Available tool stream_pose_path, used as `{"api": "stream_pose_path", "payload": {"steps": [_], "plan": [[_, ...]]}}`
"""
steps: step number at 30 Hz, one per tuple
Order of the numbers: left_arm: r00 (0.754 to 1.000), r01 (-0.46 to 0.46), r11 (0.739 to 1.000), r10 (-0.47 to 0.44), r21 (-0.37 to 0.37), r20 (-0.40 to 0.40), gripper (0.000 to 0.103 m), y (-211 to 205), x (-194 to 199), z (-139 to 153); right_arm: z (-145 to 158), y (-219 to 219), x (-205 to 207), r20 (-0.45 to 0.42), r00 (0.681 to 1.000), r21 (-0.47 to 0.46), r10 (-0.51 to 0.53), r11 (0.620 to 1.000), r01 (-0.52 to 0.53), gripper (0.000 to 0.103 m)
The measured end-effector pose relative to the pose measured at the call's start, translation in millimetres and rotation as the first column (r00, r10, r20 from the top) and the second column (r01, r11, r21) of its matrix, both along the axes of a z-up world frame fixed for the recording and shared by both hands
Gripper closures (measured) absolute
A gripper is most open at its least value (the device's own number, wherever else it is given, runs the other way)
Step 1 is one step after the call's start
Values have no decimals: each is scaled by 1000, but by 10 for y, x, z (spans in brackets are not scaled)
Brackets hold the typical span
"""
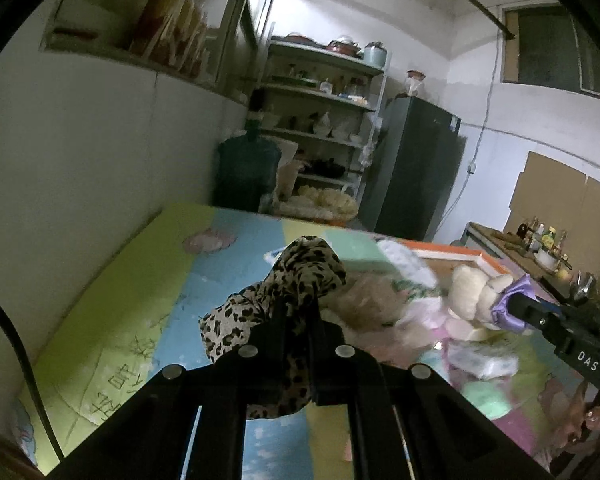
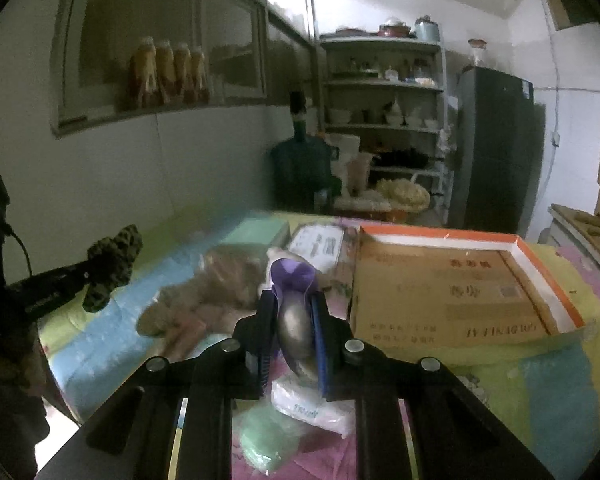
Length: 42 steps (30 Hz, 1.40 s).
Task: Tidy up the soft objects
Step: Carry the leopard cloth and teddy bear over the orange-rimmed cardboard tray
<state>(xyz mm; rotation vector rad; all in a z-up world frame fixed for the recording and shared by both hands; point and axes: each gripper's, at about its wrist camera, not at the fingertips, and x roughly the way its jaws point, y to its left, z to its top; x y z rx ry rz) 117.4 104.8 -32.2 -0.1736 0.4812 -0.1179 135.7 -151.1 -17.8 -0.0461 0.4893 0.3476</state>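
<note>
My left gripper (image 1: pixel 296 316) is shut on a leopard-print cloth (image 1: pixel 296 280) and holds it above the colourful mat (image 1: pixel 112 320); it shows at the left of the right wrist view (image 2: pixel 108 272). My right gripper (image 2: pixel 294 300) is shut on a purple satin cloth (image 2: pixel 290 276), which also shows in the left wrist view (image 1: pixel 508 300) beside a cream plush toy (image 1: pixel 476 292). A brown plush (image 2: pixel 216 284) lies on the mat to the left. An open cardboard box (image 2: pixel 452 300) with an orange rim sits to the right.
Tissue packs (image 2: pixel 312 408) and a green soft item (image 2: pixel 260 436) lie below my right gripper. A water jug (image 2: pixel 300 168), shelves (image 2: pixel 384 112) and a fridge (image 2: pixel 496 148) stand behind the mat. A wall runs along the left.
</note>
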Motion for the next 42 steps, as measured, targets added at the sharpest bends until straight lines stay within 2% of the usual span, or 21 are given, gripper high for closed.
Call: {"api": "stream_pose_path", "payload": {"steps": [4,11,21,26,32,39,42], "plan": [[1000,10,1000,-11,27,16,95,-155,-4,155,148,-75,-80,46,999,20,-11,1000,10,85],[994,95,995,-97,34,50,95,-607,71,410,393,-377,-150,121,989,28,-81,997,78,85],[967,248,969,-248,6,58,95,-1476,315,623,590,-995,-186,186,964,-3,-191,981,194,85],[948,316,949,-316,8,32,95,-1963,507,573,617,-1364,-99,191,951,-11,-241,969,248,85],[939,343,939,-343,1,-3,95,-2436,756,492,588,-1829,53,181,939,-15,-293,954,301,85],[946,311,950,-313,-35,-81,95,-2844,1100,215,428,-2168,433,112,948,-14,-297,954,301,85],[951,286,958,-285,-14,-117,95,-2973,1232,62,305,-2289,656,63,949,-23,-308,950,310,85]]}}
